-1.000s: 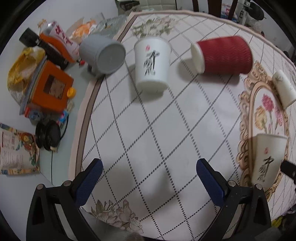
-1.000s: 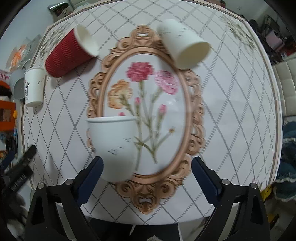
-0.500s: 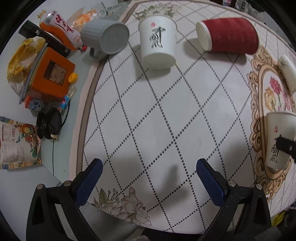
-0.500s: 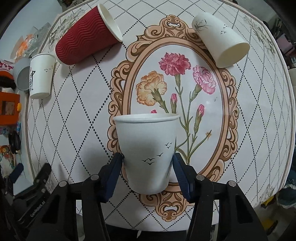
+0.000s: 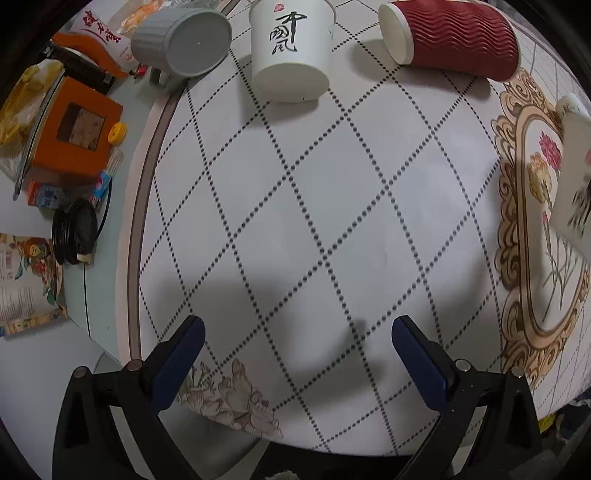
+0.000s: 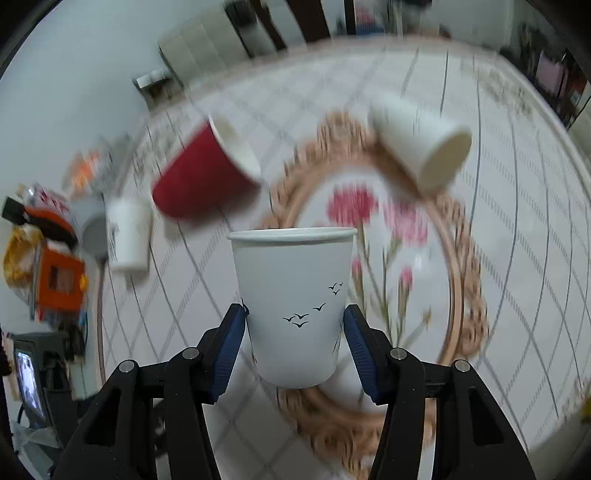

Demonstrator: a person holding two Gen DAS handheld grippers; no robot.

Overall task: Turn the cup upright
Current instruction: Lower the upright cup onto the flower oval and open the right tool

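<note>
My right gripper (image 6: 294, 332) is shut on a white paper cup with small bird marks (image 6: 291, 295) and holds it above the table; its rim points away from the fingers. That cup shows blurred at the right edge of the left wrist view (image 5: 574, 184). A red ribbed cup (image 5: 454, 38) (image 6: 201, 177) lies on its side. A white cup with black calligraphy (image 5: 291, 55) (image 6: 129, 232) stands mouth down. Another white cup (image 6: 421, 147) lies on its side. My left gripper (image 5: 295, 350) is open and empty over the tablecloth.
A grey mug (image 5: 181, 42) lies on its side at the cloth's edge. An orange box (image 5: 74, 129), snack packets (image 5: 99, 33), a black round object (image 5: 74, 238) and a printed leaflet (image 5: 22, 280) crowd the left. The table edge (image 5: 229, 424) is near my left fingers.
My right gripper closed on the bird cup, lifted it off the table and tilted up; the view is motion-blurred. My left gripper drew closer to the table, still open.
</note>
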